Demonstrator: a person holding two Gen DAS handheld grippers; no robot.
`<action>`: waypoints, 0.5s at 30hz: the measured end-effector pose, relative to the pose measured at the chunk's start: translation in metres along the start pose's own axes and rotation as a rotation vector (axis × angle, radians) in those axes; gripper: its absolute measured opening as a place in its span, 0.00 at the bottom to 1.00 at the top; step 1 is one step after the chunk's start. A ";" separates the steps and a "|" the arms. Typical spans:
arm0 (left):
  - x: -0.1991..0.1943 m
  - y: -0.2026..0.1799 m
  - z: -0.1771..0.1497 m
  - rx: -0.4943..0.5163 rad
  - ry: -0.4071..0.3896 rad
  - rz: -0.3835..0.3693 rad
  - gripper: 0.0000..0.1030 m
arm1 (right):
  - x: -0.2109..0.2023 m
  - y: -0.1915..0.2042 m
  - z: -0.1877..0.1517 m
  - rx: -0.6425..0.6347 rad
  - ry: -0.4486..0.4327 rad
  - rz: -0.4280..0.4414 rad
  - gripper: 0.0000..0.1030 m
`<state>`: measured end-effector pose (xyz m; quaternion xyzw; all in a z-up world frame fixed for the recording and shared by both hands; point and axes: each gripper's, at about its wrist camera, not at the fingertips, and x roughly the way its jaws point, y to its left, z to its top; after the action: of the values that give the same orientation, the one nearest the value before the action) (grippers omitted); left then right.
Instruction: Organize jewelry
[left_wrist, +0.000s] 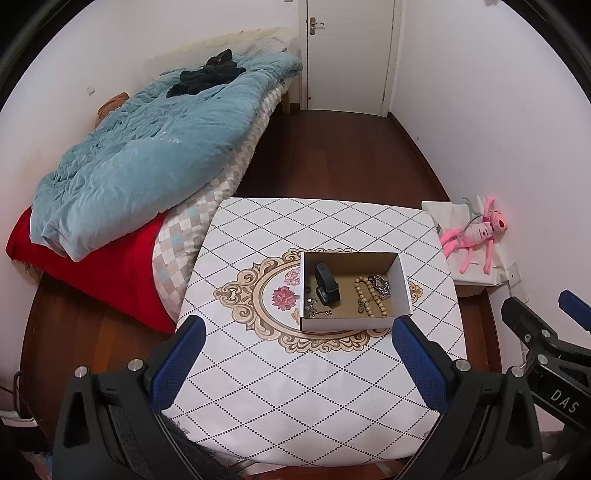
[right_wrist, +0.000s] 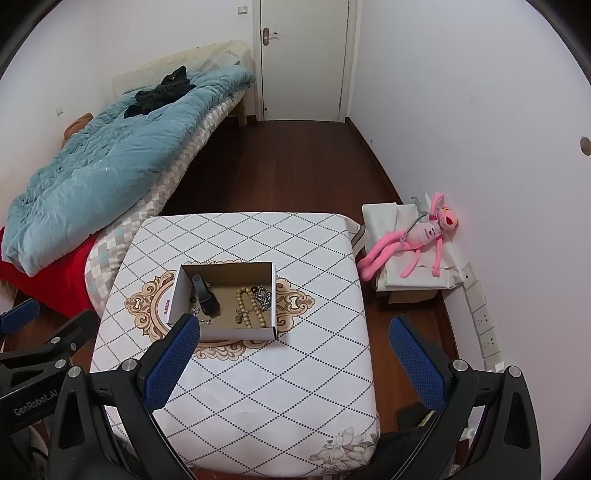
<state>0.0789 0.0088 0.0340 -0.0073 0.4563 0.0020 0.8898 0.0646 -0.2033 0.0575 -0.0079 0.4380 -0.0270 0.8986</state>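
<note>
Holding both tools back from the cardboard box (left_wrist: 354, 291), my left gripper (left_wrist: 299, 354) and right gripper (right_wrist: 291, 352) both spread wide and empty. Inside the box lie the black wristband (left_wrist: 325, 286), the wooden bead string (left_wrist: 371, 297) and a silver chain (left_wrist: 382, 285) — touching each other. I'd likely snag both together, or shove the light box across the tablecloth (left_wrist: 295, 387).

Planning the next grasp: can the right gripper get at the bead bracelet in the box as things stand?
Probably yes. The right gripper is open and empty, and the box has no lid, so the bead bracelet lies exposed from above. The near wall and the silver chain touching the beads may crowd the fingers.
</note>
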 end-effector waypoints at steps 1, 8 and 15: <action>0.000 0.000 0.000 -0.002 0.001 0.001 1.00 | 0.000 0.001 -0.002 0.000 0.001 0.000 1.00; 0.001 0.002 0.000 -0.006 0.002 0.002 1.00 | 0.002 0.005 -0.005 -0.003 0.011 0.004 1.00; 0.001 0.001 -0.001 -0.007 0.004 0.000 1.00 | 0.003 0.006 -0.005 -0.005 0.017 0.003 1.00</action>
<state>0.0793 0.0102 0.0325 -0.0103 0.4580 0.0034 0.8889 0.0626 -0.1976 0.0517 -0.0091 0.4455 -0.0246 0.8949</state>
